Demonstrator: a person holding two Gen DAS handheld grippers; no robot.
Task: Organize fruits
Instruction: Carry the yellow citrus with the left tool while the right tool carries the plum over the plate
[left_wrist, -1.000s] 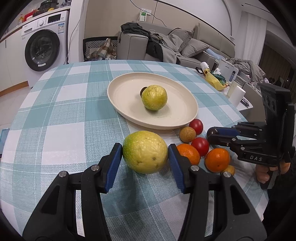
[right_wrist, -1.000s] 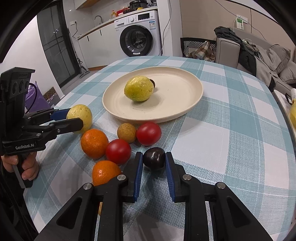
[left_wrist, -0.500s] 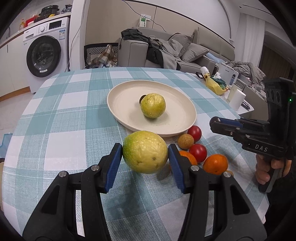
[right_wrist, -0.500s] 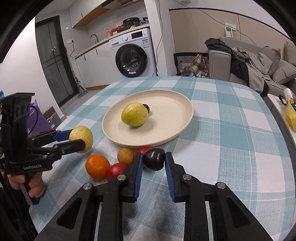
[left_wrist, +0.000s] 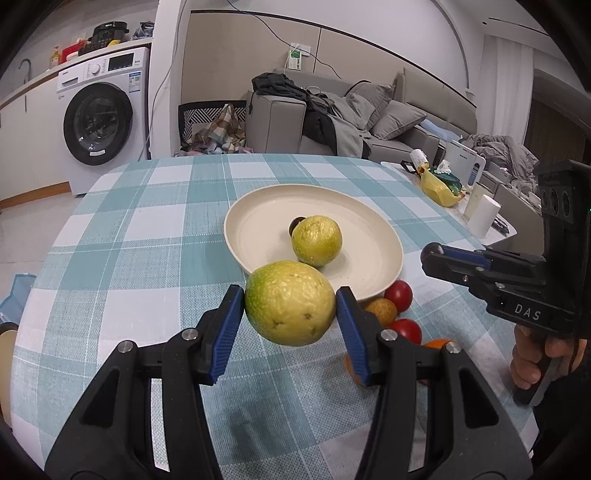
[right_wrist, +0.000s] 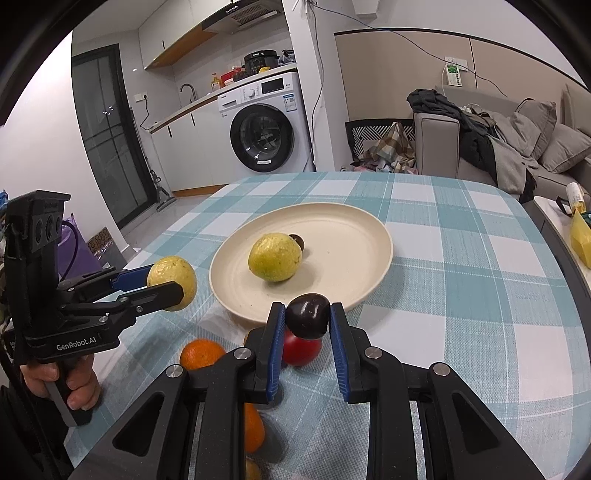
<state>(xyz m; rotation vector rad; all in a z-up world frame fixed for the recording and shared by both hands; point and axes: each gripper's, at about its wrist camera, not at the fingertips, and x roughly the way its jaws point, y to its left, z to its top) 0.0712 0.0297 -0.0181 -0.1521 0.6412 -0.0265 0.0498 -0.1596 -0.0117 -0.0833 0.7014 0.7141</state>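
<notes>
My left gripper is shut on a yellow-green guava, held above the table just short of the cream plate. It also shows in the right wrist view as the left gripper with the guava. My right gripper is shut on a dark purple fruit, lifted over the plate's near rim. On the plate lie a second guava and a small dark fruit. The right gripper appears at the right of the left wrist view.
Loose on the checked tablecloth near the plate lie red tomatoes, a small brown fruit and oranges. A side table with a yellow bag and a white cup stands to the right. A sofa and a washing machine stand behind.
Both grippers have lifted their fruits off the table and tilted up, so the plate and loose fruits sit lower in view. The grips are unchanged.
</notes>
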